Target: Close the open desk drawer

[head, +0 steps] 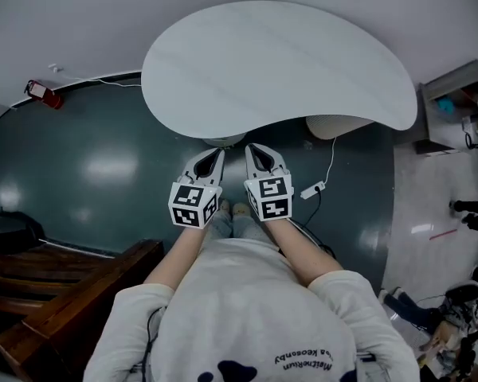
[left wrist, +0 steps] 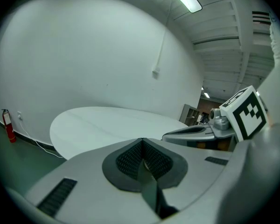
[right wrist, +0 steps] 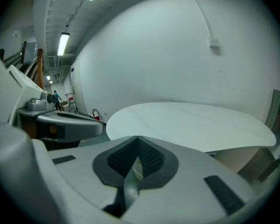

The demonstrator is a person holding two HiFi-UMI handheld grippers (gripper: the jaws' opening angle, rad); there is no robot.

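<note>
Both left gripper (head: pixel 211 158) & right gripper (head: pixel 259 156) we hold pressed together, empty, before the white desk (head: pixel 279 62), prob. to push.

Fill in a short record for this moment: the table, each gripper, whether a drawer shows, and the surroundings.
table: white rounded top, in front of the person
left gripper: jaws together, nothing between them, near the table's front edge
right gripper: jaws together, nothing between them, close beside the left one
drawer: none visible in any view
floor: dark green
fire extinguisher: red, by the wall at the left
wooden furniture: dark brown, lower left of the head view
</note>
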